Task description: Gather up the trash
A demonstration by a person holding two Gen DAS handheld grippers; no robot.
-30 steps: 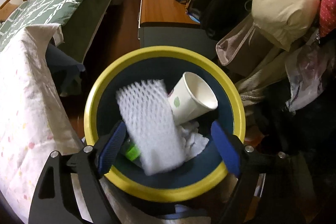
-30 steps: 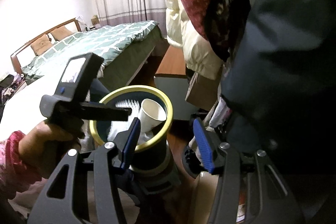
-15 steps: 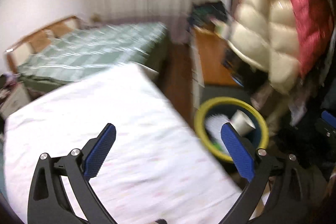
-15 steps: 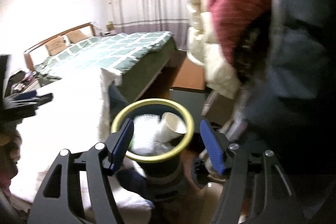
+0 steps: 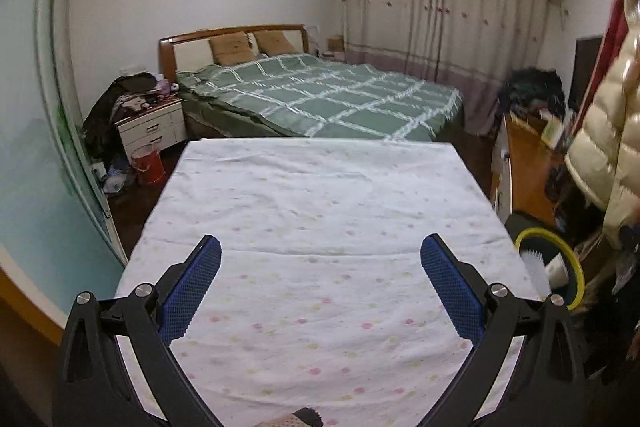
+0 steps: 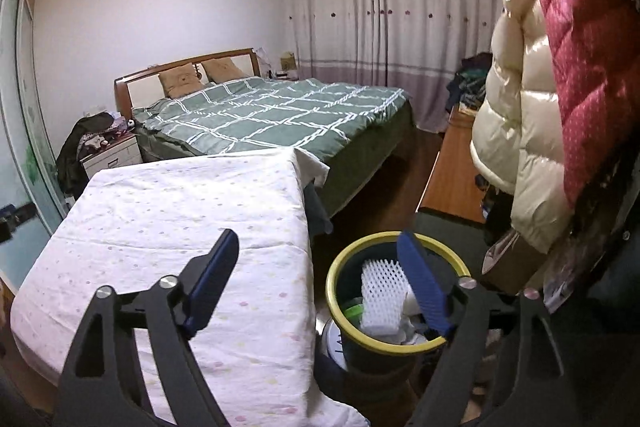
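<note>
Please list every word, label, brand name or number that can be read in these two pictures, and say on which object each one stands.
None can be read.
White container beside the trash bin: dark marks, too blurred to read.
Box by the curtain: too small to tell.

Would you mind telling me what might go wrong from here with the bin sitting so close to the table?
1. The white foam net stands up near the rim of the yellow-rimmed bin, so it might spill out if nudged.
2. The bin sits tight beside the cloth-covered table and under the hanging cream jacket; the right tool, jaws opening and empty, could snag cloth or jacket.
</note>
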